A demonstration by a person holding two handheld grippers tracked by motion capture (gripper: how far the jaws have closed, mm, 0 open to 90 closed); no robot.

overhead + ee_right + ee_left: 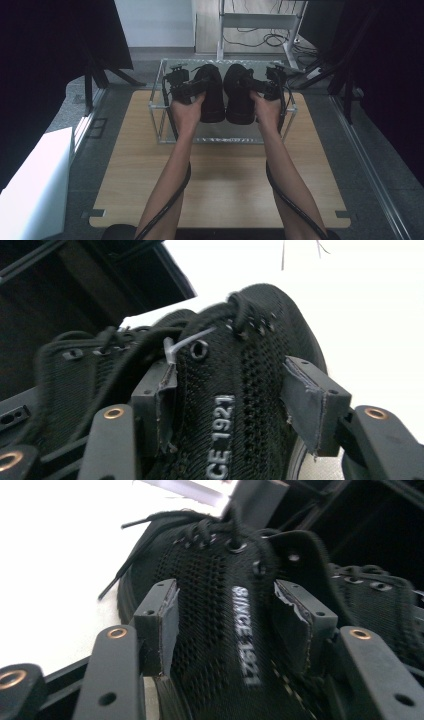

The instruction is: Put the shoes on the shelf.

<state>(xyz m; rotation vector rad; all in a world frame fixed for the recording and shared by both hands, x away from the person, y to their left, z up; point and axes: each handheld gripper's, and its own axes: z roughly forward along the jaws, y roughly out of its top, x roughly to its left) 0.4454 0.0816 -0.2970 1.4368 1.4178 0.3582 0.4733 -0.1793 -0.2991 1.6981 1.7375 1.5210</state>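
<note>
Forearms come in from the bottom of the high view, cables trailing along both, and reach to a clear box (pixel 159 117) at the far end of the wooden table (pixel 220 175).

Left gripper (pixel 227 617): jaws part open, straddling the side wall of the left shoe (pixel 215 630) where the white "SINCE 1921" print runs. Left pad (pixel 169 630) has a visible gap to the mesh; the right one sits close to the fabric (contact hard to call). No clamp on it as far as the left gripper view shows.

Right gripper (pixel 240 402): same story, jaws part open around the side of the right shoe (pixel 235 390), near a lace eyelet. Right pad (pixel 307 402) stands clear of the mesh, the left one is just beside it.

Both black shoes sit side by side on top of the clear box, toes toward the person, left shoe (pixel 210 95) just beside right shoe (pixel 239 95), apparently touching. In the high view each gripper comes at its shoe from the outer side.

White block (pixel 35 185) stands at the table's left, well apart.
</note>
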